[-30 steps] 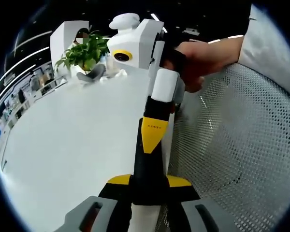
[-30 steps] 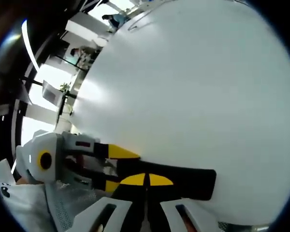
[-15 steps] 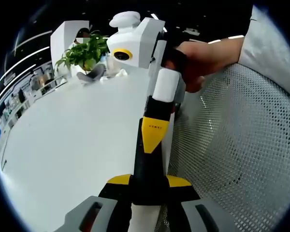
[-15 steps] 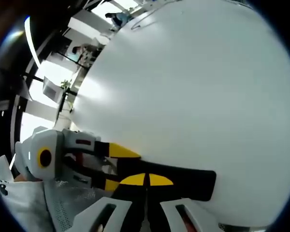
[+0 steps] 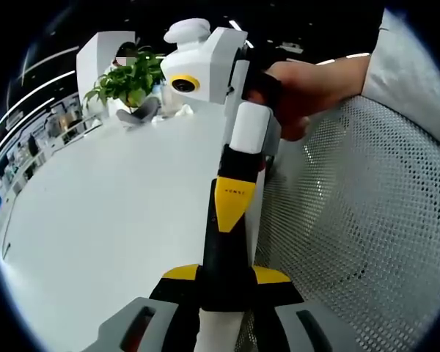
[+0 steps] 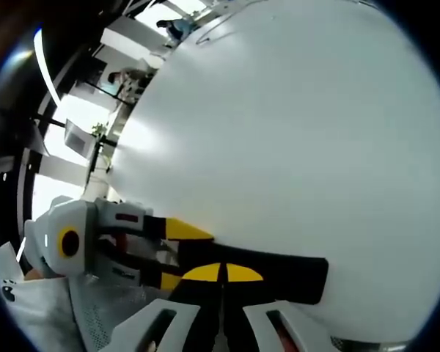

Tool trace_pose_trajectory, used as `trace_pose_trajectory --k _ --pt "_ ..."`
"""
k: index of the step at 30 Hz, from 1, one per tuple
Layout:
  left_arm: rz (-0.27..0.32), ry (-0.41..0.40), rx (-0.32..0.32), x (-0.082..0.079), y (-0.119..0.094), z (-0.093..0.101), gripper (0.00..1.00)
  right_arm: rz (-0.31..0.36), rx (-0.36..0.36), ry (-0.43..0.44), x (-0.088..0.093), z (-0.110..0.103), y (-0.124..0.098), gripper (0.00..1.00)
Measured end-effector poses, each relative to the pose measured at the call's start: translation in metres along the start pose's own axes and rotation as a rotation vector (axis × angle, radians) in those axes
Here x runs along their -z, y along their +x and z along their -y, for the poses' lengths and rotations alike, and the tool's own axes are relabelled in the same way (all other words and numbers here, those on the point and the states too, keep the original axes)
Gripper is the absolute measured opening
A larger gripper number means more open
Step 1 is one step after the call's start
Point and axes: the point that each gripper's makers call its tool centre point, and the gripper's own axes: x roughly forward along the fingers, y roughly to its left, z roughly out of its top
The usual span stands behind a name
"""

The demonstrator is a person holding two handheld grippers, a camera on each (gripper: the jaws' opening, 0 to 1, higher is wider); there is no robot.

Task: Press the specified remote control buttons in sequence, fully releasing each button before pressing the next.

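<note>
Nearest in the left gripper view, left gripper [image 5: 224,275] clamped on a black remote [image 5: 221,249], one yellow tip either side. Just beyond, right gripper [image 5: 231,202] with jaws closed together, tips laid against the remote's face, gripped by a hand [image 5: 308,88]. Underneath and leftward, bare white table [image 5: 95,220]; rightward, white mesh [image 5: 367,220]. Farther, wide open tabletop curving to its rim, with a potted plant [image 5: 128,77] there. Beyond, dim room with ceiling light strips.

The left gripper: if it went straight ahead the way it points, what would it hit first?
Probably the right gripper, whose black and yellow jaws lie straight ahead of the left gripper, with its white body beyond. Depth is hard to judge here.
</note>
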Motion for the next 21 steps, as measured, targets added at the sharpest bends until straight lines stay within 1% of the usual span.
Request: trace_pose_trajectory --k 7,8,11,13,16,18,21 --pt "0.001 -0.002 0.000 0.000 0.000 -0.001 0.25 0.004 0.003 -0.010 -0.002 -0.001 -0.001 0.00" --pt "0.002 -0.002 0.000 0.000 0.000 -0.001 0.25 0.010 -0.001 -0.010 -0.003 -0.001 -0.001 0.00" --pt "0.002 -0.002 0.001 0.000 0.000 -0.001 0.25 0.024 -0.048 -0.003 -0.005 -0.008 0.000 0.00" --pt "0.002 -0.002 0.001 -0.001 0.000 -0.001 0.25 0.013 -0.049 -0.004 -0.004 -0.008 0.001 0.00" --pt "0.003 -0.002 0.001 -0.001 0.000 -0.001 0.25 0.013 -0.045 -0.025 -0.004 -0.010 0.002 0.00" --pt "0.003 -0.003 0.001 -0.001 0.000 -0.002 0.25 0.000 -0.053 -0.026 -0.002 -0.011 0.004 0.00" --pt "0.003 -0.002 0.001 -0.001 0.000 -0.001 0.25 -0.003 -0.052 -0.026 -0.001 -0.011 0.005 0.00"
